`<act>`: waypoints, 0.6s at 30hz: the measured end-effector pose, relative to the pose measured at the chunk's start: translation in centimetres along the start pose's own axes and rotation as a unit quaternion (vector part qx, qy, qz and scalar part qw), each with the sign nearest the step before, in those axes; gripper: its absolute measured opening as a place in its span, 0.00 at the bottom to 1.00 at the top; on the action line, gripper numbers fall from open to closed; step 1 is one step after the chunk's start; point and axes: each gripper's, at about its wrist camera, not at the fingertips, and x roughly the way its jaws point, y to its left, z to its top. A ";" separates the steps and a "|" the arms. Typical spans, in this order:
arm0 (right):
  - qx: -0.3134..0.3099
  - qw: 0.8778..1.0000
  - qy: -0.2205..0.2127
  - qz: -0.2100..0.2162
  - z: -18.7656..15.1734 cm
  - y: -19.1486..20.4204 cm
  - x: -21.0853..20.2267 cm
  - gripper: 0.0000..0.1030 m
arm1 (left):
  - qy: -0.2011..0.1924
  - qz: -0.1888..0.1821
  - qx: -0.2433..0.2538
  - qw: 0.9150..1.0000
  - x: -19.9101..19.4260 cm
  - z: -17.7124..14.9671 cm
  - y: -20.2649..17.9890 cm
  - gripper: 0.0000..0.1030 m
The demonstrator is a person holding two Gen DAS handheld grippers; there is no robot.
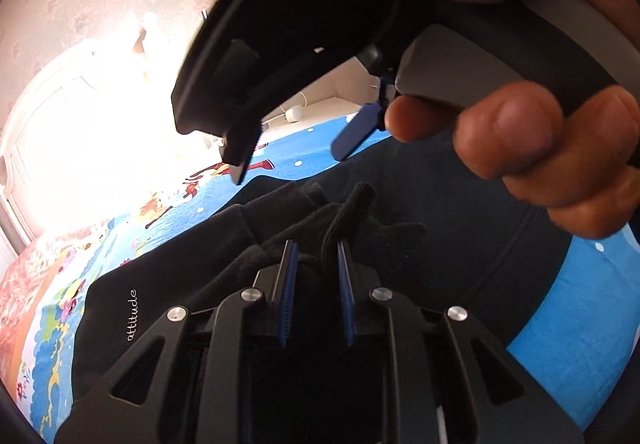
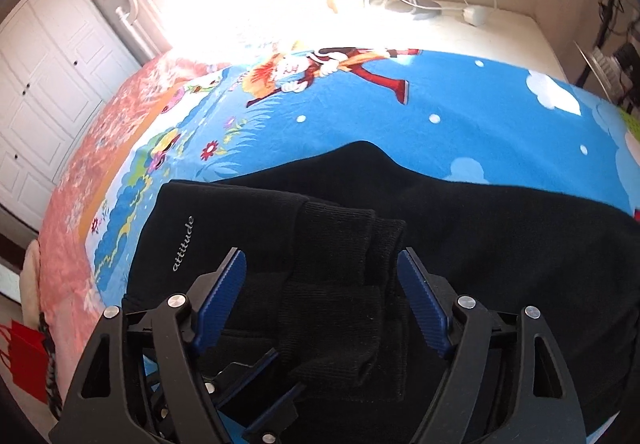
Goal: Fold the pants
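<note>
Black pants (image 2: 460, 228), marked "attitude", are spread on a bed covered by a blue cartoon sheet (image 2: 460, 100). Their ribbed cuffs (image 1: 360, 220) are pinched between the narrowed left tool (image 1: 317, 264). The right tool (image 2: 322, 284) is held wide above the cuffs, gripped by a hand (image 1: 540, 148).

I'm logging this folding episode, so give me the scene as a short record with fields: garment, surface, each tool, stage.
garment: black pants, ribbed cuffs lying over the body, "attitude" lettering on the fabric
surface: cartoon-print blue bedspread
left tool: narrow gap between its pads, black cloth bunched there; grip unclear
right tool: open wide, above the cuffs, holding nothing
right hand: seen holding the right tool's handle
stage: pants look partly folded, legs brought back over the body
</note>
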 end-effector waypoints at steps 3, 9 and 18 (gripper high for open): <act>-0.041 0.998 0.037 0.004 0.2 1.1 2.6 0.66 | 0.017 -0.016 -0.010 1.000 1.0 -0.5 0.1 0.22; -0.037 0.996 0.064 -0.057 -0.4 -0.6 6.6 0.56 | 0.002 -0.083 -0.116 0.990 -1.5 -1.1 2.9 0.46; -0.034 0.987 0.031 -0.154 -0.6 1.3 5.4 0.62 | -0.022 0.060 -0.369 0.927 -12.3 -10.9 15.0 0.44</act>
